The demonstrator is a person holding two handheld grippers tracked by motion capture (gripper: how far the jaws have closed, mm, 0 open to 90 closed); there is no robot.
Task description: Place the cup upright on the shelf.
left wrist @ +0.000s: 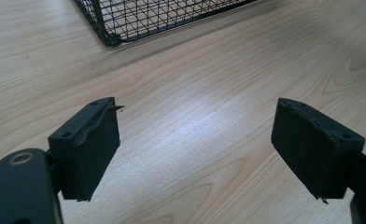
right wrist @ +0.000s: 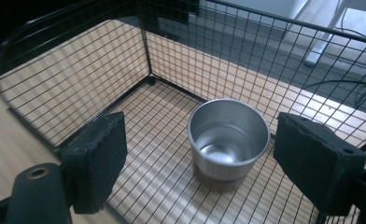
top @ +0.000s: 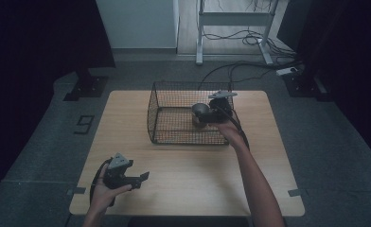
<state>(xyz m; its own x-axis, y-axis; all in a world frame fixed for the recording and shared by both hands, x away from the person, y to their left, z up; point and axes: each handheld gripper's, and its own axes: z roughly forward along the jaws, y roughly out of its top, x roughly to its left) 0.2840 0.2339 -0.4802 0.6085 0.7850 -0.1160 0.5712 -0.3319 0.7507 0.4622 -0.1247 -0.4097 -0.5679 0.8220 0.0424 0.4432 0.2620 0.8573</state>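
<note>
High view: a black wire basket [top: 174,116] stands on the far half of the wooden table [top: 141,198], and every position below is given relative to it. A steel cup [top: 201,113] sits upright on the basket floor, toward its right side, apart from all four walls. The right gripper [top: 211,113] reaches over the basket's right wall and lies just beside the cup. The left gripper [top: 143,178] rests well short of the basket, off its near-left corner.

Right gripper view: the cup [right wrist: 228,137] is empty, mouth up, standing between the two jaws but slightly beyond them. Clear gaps show on both sides of it; the pads do not touch it. The jaws stand apart, holding nothing.

Left gripper view: the jaws are spread wide over bare table [left wrist: 195,130], nothing between them, with the basket's near corner [left wrist: 107,39] ahead.

Risks, as judged:
- The cup is smooth, round metal. A grip set off-centre or only on the rim could let it slip or spin out of the pads.
- The cup stands on wire mesh [right wrist: 162,182]. A push from one pad before the other lands could tip it or slide it across the basket floor.
- The right wall is close to the gripper. A jaw or the trailing cable could catch on the wire and drag the basket.
</note>
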